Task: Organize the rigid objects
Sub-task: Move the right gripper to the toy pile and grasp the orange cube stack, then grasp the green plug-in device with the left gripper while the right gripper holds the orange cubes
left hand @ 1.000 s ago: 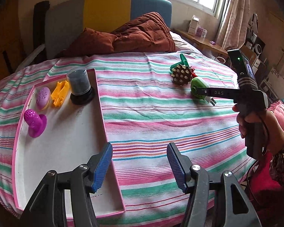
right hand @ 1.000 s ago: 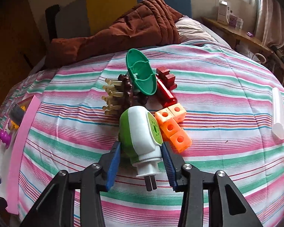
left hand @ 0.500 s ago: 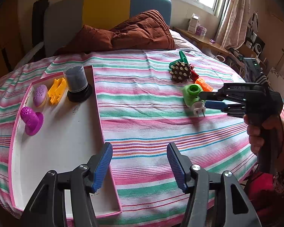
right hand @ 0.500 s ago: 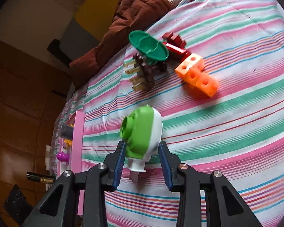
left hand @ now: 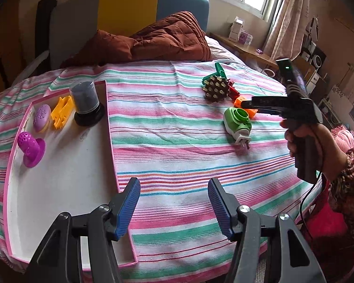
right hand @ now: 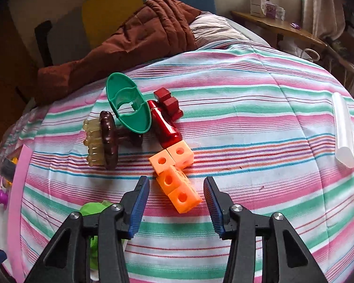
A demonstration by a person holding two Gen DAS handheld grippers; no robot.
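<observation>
Hovering over the striped bedspread [right hand: 247, 108], right gripper [right hand: 175, 202] spread wide and holding nothing, its blue pads either side of the orange block chain [right hand: 174, 172] without touching it. Chain lies flat on the cloth, just in front of the red bottle [right hand: 165, 127], green scoop [right hand: 128, 106] and brown bristle brush [right hand: 106, 139]. Blocks look like hard hollow plastic: light, stiff, smooth-sided, with round holes. Linked cubes sit at angles, so joints probably swivel or pop apart; judged best taken across the flat faces of one middle cube, not the end one, or the chain may dangle and twist. Soft bedding underneath will give, so pads may sink in. Green-and-white plug-in gadget [left hand: 238, 125] lies loose on the bedspread beside that gripper, prongs toward the camera. Left gripper [left hand: 173, 202] also wide apart and empty, poised over the near edge of the pink-rimmed tray [left hand: 111, 127], which holds a dark jar [left hand: 85, 99], yellow clip [left hand: 62, 114] and two purple pieces [left hand: 30, 148].
</observation>
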